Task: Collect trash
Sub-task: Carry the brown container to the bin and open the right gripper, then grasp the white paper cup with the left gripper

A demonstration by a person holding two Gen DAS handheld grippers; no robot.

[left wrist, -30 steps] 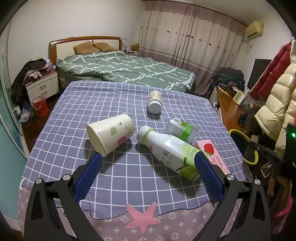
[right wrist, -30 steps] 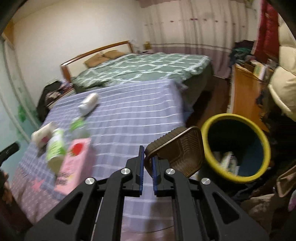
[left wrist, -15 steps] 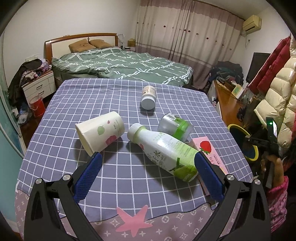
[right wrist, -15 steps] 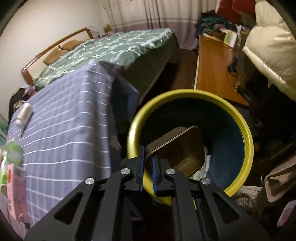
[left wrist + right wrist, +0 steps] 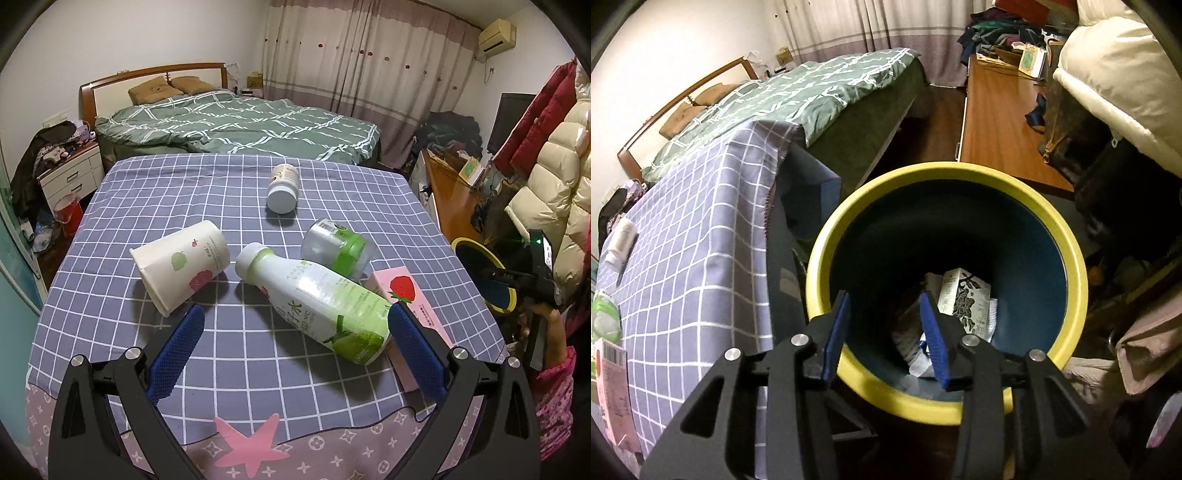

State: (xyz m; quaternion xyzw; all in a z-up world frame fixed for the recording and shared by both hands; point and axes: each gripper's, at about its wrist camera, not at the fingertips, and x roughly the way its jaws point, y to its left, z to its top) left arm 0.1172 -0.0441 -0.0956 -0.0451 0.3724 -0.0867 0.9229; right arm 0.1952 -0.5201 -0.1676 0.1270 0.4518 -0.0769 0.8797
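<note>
In the left wrist view my left gripper is open and empty above the near edge of the checked table. On it lie a white paper cup, a green-and-white bottle, a green-capped jar, a small white bottle and a pink carton. In the right wrist view my right gripper is open and empty over the yellow-rimmed blue bin, which holds a printed box and other trash.
The bin stands off the table's right edge, beside a wooden desk. A bed lies beyond the table. Coats hang at the right. My right hand and gripper show in the left wrist view.
My right gripper carried a brown tray from the table to over the bin, then opened; the tray is gone from its jaws. My left gripper stayed open and drew slightly nearer the items.
</note>
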